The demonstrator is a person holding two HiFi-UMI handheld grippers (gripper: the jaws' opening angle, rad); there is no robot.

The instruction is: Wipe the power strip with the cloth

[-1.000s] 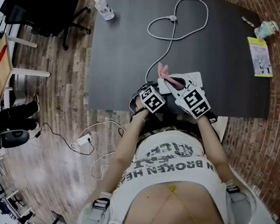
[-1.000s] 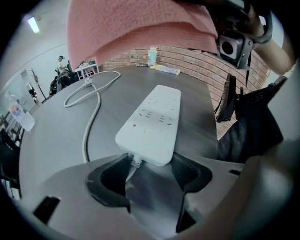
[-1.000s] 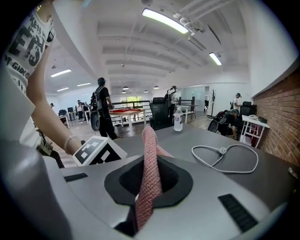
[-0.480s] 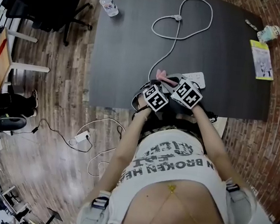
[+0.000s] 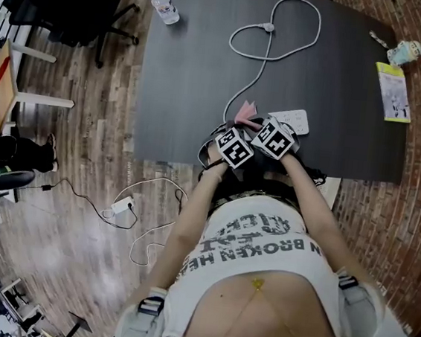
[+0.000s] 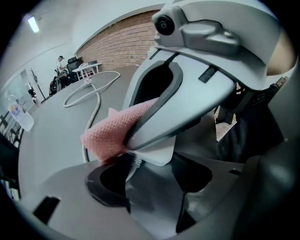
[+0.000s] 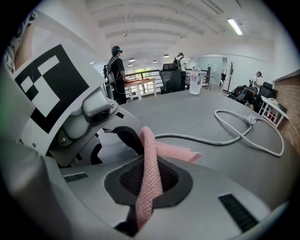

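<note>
So, over on the left a water bottle [image 5: 165,6] sat at the back corner of the dark table [image 5: 182,86], and a white cable [image 5: 260,64] looped across the middle and ran down toward the near edge. The left gripper [image 6: 140,173] was clamped on the cable end of the power strip [image 5: 296,121], with the slab pinched between both pads. Just right of that the pink cloth [image 5: 244,113] poked out, and the right gripper [image 7: 140,140] had its jaws squeezed tight on it, crowded right up against the left one. The strip's free end stuck out to the right, flat on the table near the front edge. A booklet [image 5: 393,92] lay well off by the right edge
</note>
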